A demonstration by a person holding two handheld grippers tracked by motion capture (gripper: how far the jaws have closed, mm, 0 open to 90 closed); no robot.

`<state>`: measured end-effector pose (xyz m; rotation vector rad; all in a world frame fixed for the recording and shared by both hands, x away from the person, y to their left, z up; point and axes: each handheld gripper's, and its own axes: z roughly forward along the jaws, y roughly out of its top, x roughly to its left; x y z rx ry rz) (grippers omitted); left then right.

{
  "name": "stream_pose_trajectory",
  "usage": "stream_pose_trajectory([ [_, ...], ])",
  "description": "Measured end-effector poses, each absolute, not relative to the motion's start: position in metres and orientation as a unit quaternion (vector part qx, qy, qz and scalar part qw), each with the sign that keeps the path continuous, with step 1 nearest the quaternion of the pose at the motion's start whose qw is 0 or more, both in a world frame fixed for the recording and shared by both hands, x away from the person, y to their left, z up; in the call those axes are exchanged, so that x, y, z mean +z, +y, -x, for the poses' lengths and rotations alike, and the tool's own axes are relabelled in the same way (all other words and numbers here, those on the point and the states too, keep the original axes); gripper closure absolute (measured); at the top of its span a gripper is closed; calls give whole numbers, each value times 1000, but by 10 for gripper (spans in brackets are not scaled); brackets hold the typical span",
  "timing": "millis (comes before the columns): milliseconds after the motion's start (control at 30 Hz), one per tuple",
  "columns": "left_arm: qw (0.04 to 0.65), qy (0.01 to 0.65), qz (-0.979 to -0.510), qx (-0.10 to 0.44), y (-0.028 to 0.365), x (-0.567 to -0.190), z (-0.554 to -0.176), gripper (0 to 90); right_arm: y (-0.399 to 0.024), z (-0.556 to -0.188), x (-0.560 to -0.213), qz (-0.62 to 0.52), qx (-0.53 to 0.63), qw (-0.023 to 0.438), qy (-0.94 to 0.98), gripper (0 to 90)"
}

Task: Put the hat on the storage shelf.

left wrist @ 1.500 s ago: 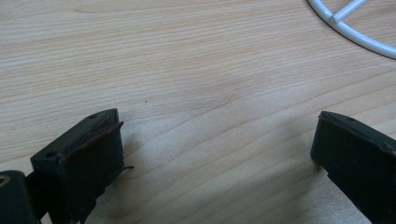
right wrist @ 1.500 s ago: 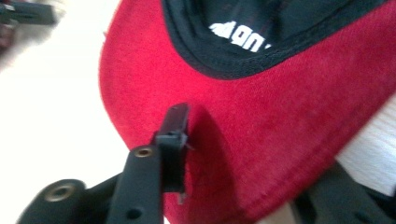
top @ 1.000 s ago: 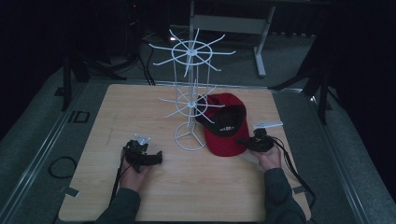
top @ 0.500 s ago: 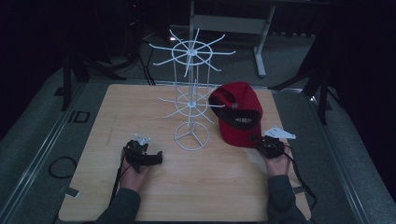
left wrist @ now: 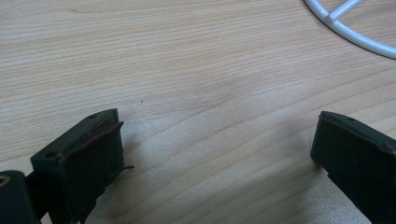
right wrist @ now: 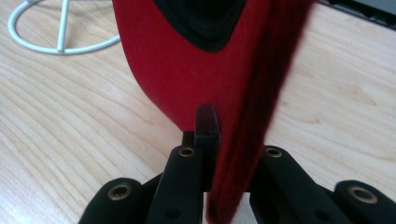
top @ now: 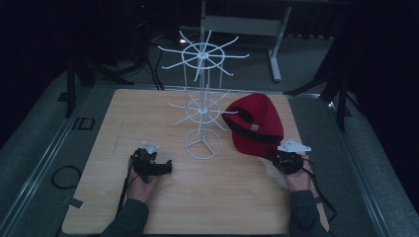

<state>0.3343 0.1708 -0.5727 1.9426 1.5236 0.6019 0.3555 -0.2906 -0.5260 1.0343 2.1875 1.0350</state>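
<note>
Nearest the person, in the high view, 2 sleeved forearms are cut off by the bottom edge, so the person beyond the arms is out of frame. The left gripper [top: 165, 168] lies low on the wooden table [top: 148, 118], too dark there to read its jaws; the left gripper view settles it, with the 2 black jaws standing wide apart, bare wood grain between them and a cut-off arc of the white ring base at the top right corner. The right gripper [top: 272, 156] sits toward the table's right side, its grey plate catching light, and its tips merge with the edge of the red cap [top: 257, 126], so the grip is hard to judge from above. The right gripper view shows it plainly: the jaws are clamped on the cap's red brim, which runs edge-on between them and hides 1 jaw tip, while the cap's dark inner lining shows above, blurred and cropped by the top edge. The cap hangs tilted above the table, just right of the white wire rack [top: 201, 106], touching or nearly touching 1 lower prong; which, I cannot tell. Past the table the room is dark, with only a pale frame [top: 242, 24] showing dimly.
</note>
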Motion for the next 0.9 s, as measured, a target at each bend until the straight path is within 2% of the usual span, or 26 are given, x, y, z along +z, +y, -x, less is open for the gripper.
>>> stream_pose_trajectory([
  [400,296,573,-730,227,171,-573,-334,27,-293,-355,-530,-412,393,232,788,861],
  [900,296,573,-730,227,171,-573,-334,27,-299,-365,-528,-445,393,263,760,862],
])
